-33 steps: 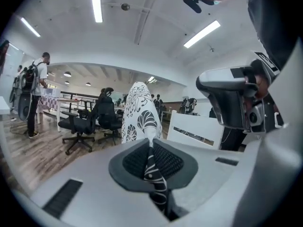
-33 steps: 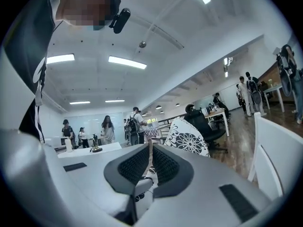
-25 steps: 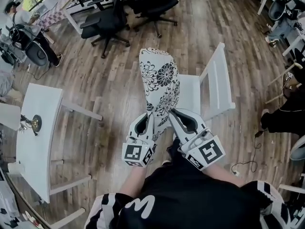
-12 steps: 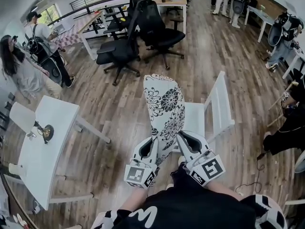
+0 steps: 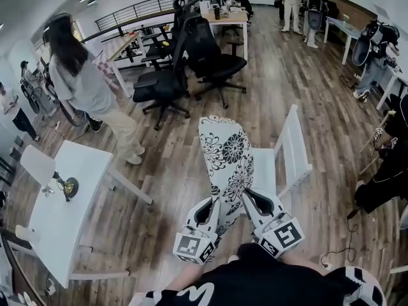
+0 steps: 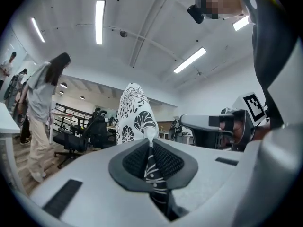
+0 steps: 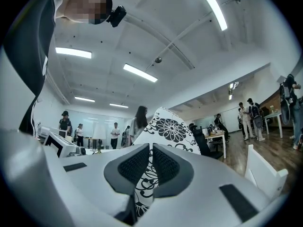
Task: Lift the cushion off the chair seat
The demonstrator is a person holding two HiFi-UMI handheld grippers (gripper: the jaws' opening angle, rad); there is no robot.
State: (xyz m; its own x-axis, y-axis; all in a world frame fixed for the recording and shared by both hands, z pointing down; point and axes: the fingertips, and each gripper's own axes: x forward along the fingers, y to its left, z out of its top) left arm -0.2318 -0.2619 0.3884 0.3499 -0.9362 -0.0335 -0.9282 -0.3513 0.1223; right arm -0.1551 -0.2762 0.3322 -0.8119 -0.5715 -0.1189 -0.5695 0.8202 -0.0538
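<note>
Standing out from the pinched near edge, the cushion (image 5: pixel 226 155) runs its long axis straight away from the person. In both gripper views its flowered cover rises ahead of and above the pads like a stiff fin. It hangs over the left edge of the chair seat (image 5: pixel 262 164), and it looks clear of it, though the fabric hides the strip directly beneath, so contact there cannot be ruled out.

The left gripper (image 5: pixel 211 204) is clamped on the cushion's lower near corner, with a thin fold of patterned cloth squeezed between its ribbed pads. The right gripper (image 5: pixel 247 196) is closed on the same edge just beside it, cloth running down through its jaws too. The two sit side by side and about equally near, so the whole length of the cushion lies beyond them and none of it is supported further out.

Any further lift therefore turns on both hands rising together, or the far end will likely swing or droop.

The chair's backrest (image 5: pixel 294 146) stands at the seat's right edge, away from the cushion. Wooden floor (image 5: pixel 172 171) surrounds the chair, with a white table (image 5: pixel 64 203) well off to the left.
</note>
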